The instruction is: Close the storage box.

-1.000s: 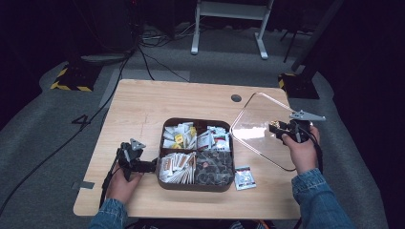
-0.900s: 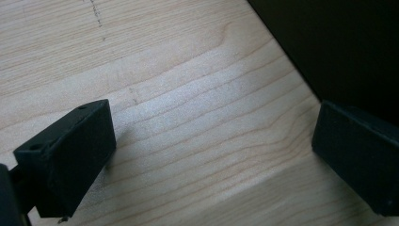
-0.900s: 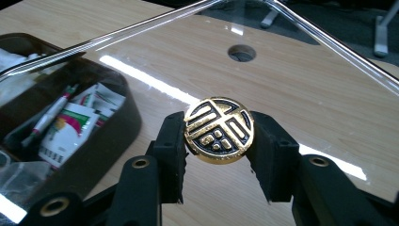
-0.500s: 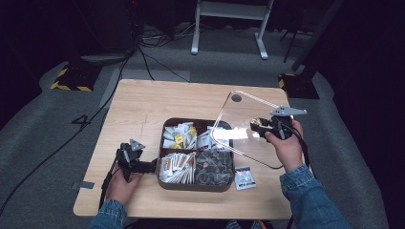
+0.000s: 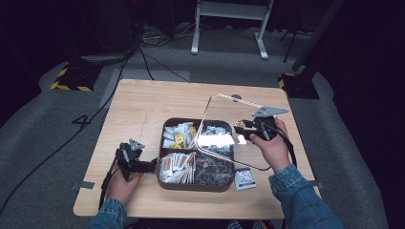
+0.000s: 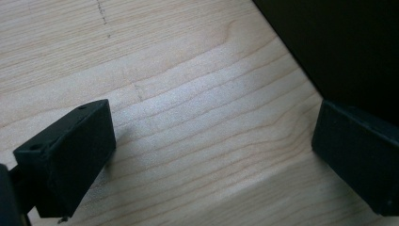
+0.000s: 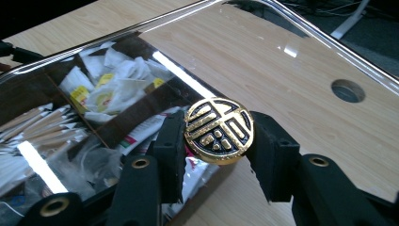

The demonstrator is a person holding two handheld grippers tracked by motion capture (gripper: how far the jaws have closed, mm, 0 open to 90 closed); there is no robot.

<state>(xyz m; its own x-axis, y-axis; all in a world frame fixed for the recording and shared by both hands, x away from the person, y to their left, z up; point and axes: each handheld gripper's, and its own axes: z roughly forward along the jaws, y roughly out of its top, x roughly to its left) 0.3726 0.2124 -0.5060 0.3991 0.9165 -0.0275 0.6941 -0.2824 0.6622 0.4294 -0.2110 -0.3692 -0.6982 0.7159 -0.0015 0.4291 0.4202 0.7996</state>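
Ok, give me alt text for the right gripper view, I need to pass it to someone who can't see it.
The right gripper is clamped on the round gold-and-black knob of a clear lid, held tilted over a dark compartment box of sachets and packets. A light wooden table with a round hole lies beyond.

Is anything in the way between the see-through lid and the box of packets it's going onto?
Nothing visible blocks it. The right gripper holds the clear lid by its gold knob, tilted over the box's right half. The compartment box sits open below; its packets seem to lie below its rim. A loose packet lies beside the box, not on it.
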